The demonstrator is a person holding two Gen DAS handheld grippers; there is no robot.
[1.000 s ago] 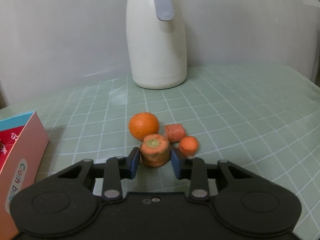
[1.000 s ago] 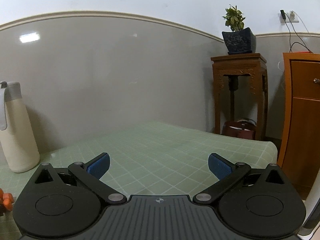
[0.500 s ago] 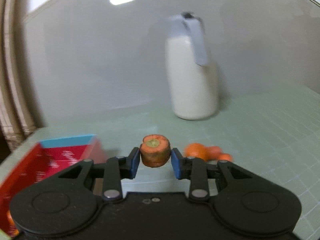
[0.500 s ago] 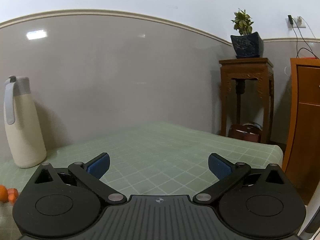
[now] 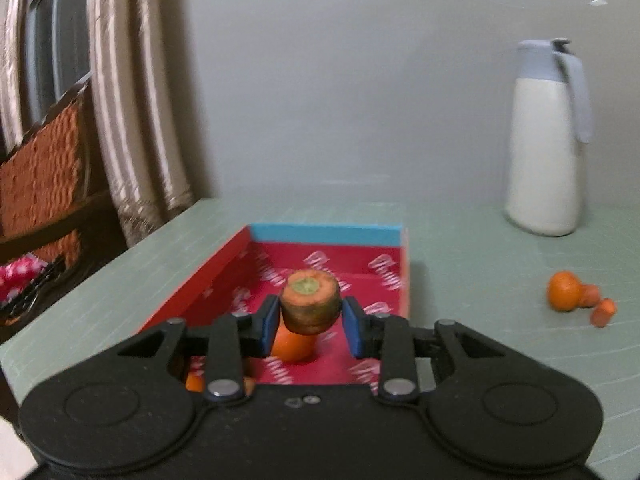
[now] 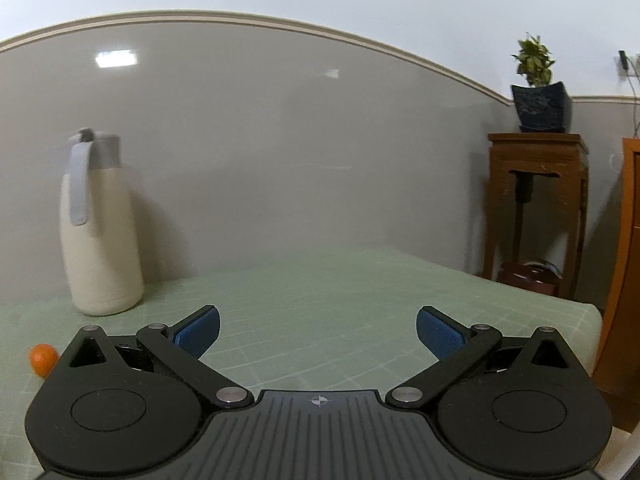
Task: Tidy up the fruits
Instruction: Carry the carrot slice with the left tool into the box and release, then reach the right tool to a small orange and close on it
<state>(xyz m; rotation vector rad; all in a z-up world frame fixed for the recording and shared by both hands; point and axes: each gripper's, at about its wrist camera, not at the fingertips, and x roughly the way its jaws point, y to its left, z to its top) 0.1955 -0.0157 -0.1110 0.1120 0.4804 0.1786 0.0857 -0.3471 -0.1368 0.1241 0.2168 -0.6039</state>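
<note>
Our left hand-held gripper (image 5: 309, 327) is closed on the carrot chunk (image 5: 310, 304), its blue pads pressed against either side with the cut green-centred face pointing up. A second ago this same chunk sat on the table among the other orange pieces, just in front of the jug; since then we have lifted it and swung left, and it now hangs above the open red box (image 5: 320, 276) with the blue far wall. Directly beneath the chunk an orange fruit (image 5: 294, 346) already lies on the box floor, and a sliver of something orange shows lower left behind the gripper body, too hidden to name. Out to the right, well apart from the box, the orange (image 5: 564, 291) and two small carrot bits (image 5: 600, 306) remain on the green checked table (image 5: 500, 264), with the cream jug (image 5: 546, 152) standing farther back by the wall. Our right hand-held gripper (image 6: 318, 334) is spread wide and holds nothing, hovering over bare table with the jug off to its left. We judge the carry to be finished; what remains is to lower and release, ideally beside the fruit below rather than on top of it, then return for the pieces on the right.
</note>
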